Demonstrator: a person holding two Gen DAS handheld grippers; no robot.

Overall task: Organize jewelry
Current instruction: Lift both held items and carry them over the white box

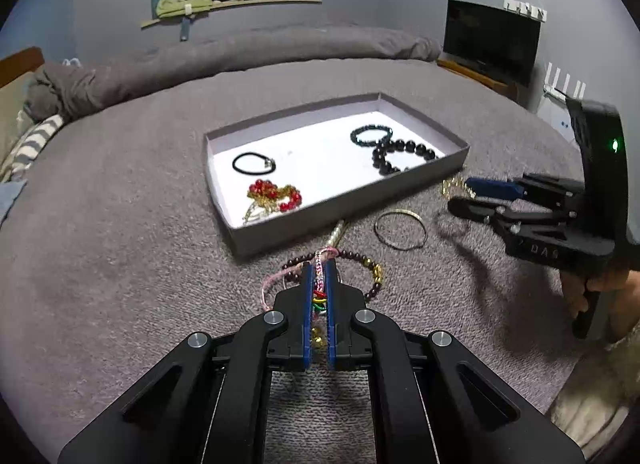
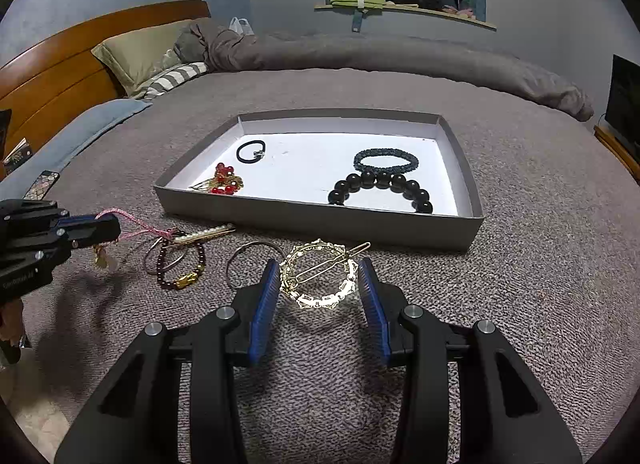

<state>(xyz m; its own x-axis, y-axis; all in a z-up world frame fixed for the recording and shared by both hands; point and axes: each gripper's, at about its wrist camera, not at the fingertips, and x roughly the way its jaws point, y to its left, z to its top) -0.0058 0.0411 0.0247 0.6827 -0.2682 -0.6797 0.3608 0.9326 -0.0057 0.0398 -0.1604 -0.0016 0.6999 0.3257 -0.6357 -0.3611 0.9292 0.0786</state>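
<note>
Left wrist view — left claw (image 1: 319,264) clenched on pink cord bracelet (image 1: 272,284), right claw (image 2: 319,266) released — straddling gold hair clip (image 2: 320,278).

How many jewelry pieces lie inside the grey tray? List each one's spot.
4. Thin black cord bracelet far left; red-and-gold beaded piece near left; dark teal beaded bracelet far right; large black bead bracelet near right.

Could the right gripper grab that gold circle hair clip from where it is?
Probably yes: the right gripper is open, its fingers either side of the gold hair clip on the bedspread, nothing between them.
</note>
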